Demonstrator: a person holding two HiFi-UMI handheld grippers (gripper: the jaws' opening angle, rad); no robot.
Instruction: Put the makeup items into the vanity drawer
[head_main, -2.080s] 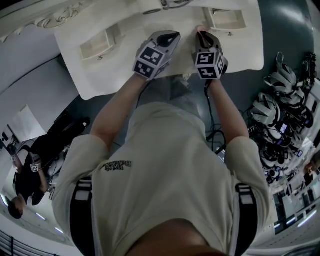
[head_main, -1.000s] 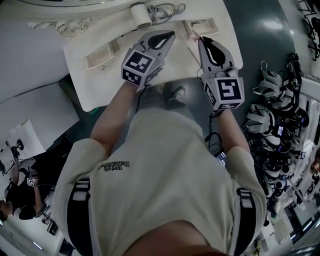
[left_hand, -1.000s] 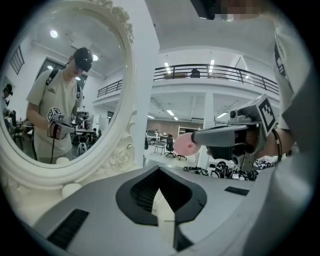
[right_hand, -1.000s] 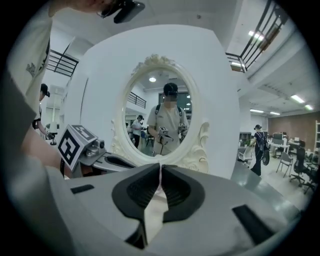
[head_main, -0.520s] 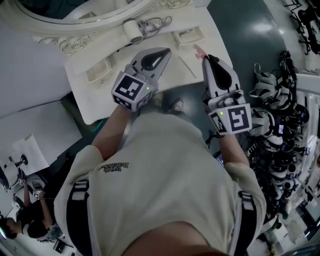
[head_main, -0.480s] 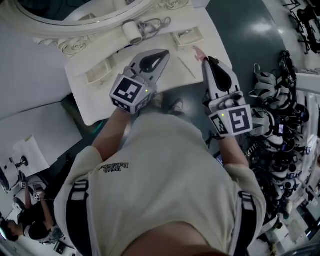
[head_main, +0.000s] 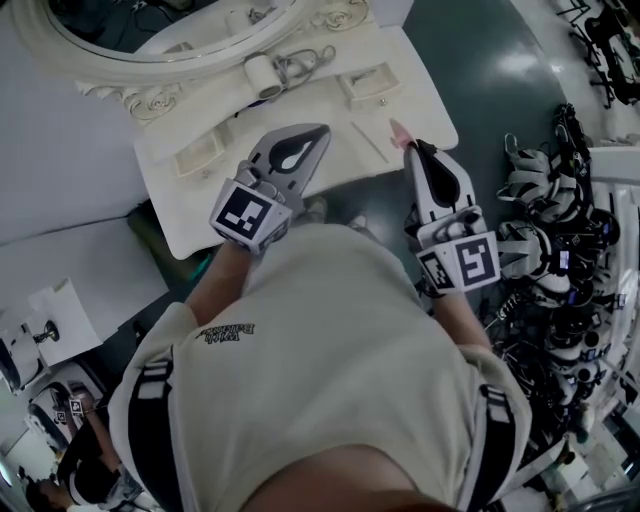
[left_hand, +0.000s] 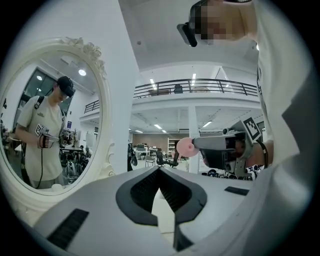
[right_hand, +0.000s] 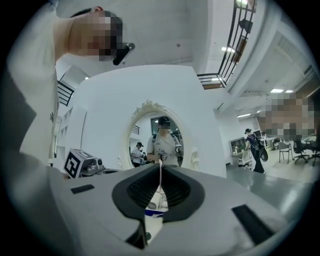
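While R claw (head_main: 408, 146) grips pink puff (head_main: 398, 130), both claws have pulled back from vanity (head_main: 195, 195); L claw (head_main: 320, 130) shut, empty.

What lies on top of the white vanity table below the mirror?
Visible: a white cylinder beside a wiry metal item, two shallow cream trays, and a thin pale stick. The grey left hand-held gripper partly covers the tabletop, so anything beneath it cannot be seen.

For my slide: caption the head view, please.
Right gripper holds a pink puff at the white vanity; left gripper shut, empty.
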